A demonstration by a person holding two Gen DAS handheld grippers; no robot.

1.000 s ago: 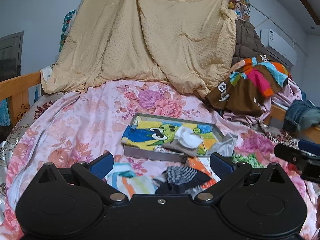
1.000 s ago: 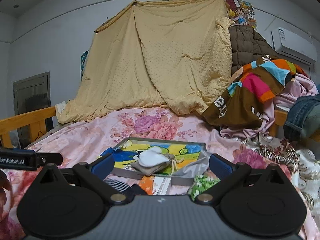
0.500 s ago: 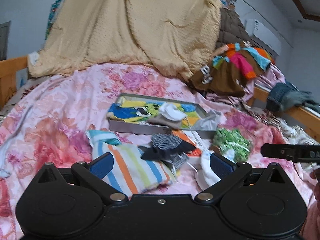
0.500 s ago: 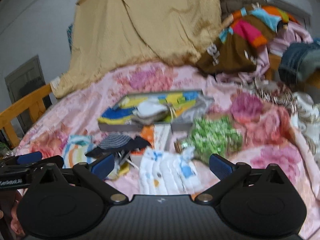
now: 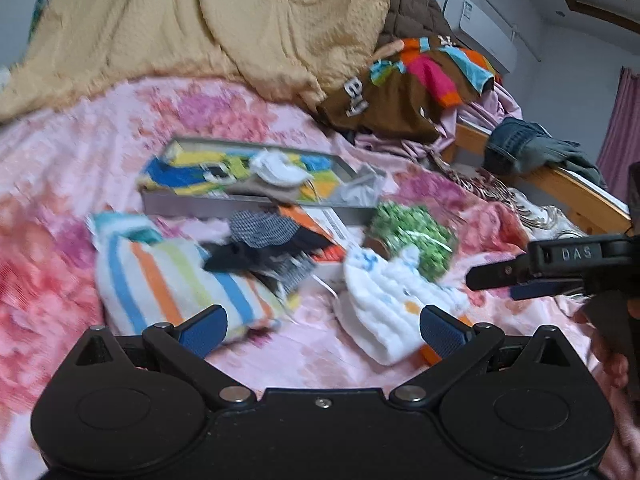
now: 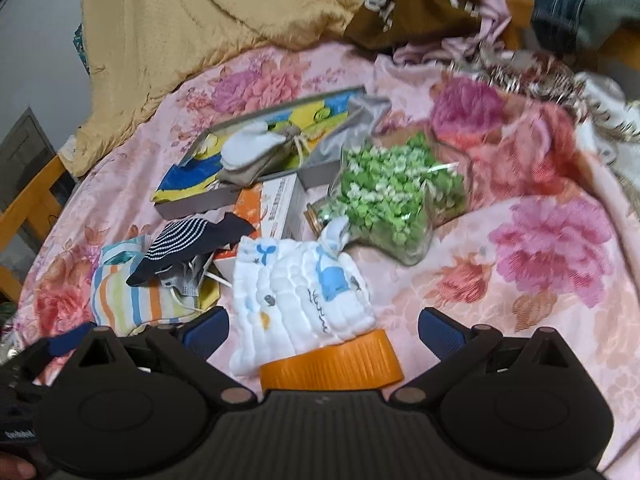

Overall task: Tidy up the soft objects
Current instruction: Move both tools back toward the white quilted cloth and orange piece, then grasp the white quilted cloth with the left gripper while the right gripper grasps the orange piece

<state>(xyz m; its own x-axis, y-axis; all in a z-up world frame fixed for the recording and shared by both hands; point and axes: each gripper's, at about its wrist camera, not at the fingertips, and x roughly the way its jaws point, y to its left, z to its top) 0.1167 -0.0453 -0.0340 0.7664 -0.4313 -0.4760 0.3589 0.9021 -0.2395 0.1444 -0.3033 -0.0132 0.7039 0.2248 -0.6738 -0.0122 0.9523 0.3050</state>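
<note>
White cloth (image 6: 298, 292) overlaps orange ring (image 6: 332, 366) — right gripper (image 6: 322, 330) jaws spread wide.

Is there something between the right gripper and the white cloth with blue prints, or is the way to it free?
Nothing visible blocks it. The right gripper is open, and the white cloth lies straight ahead between its fingers. Only an orange ring sits at the cloth's near edge, partly under it, so low fingers may bump it.
</note>
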